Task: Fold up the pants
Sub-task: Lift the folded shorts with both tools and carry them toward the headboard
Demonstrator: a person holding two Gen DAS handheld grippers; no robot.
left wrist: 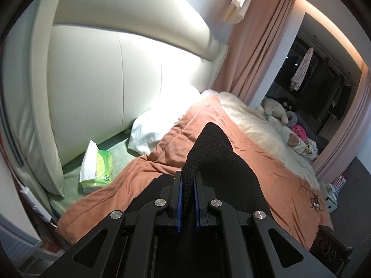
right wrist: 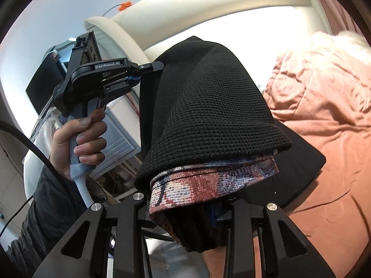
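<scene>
The pants [left wrist: 218, 159] are black knit with a patterned red and blue lining [right wrist: 208, 180]. In the left wrist view my left gripper [left wrist: 188, 185] is shut on a ridge of the black fabric, which rises in a peak above the salmon bedspread [left wrist: 266, 162]. In the right wrist view my right gripper [right wrist: 185, 210] is shut on a thick bundle of the pants [right wrist: 208, 106]; its fingertips are buried under the cloth. The left gripper [right wrist: 151, 66] shows there too, held by a hand [right wrist: 78, 141], pinching the pants' upper left edge. Part of the pants lies on the bed [right wrist: 301, 169].
A white padded headboard [left wrist: 120, 69] stands behind the bed. A green tissue box [left wrist: 98, 169] and a white pillow [left wrist: 157, 129] lie near it. Plush toys [left wrist: 280, 113] sit at the far end by pink curtains [left wrist: 252, 53]. A cabinet [right wrist: 120, 139] stands to the left.
</scene>
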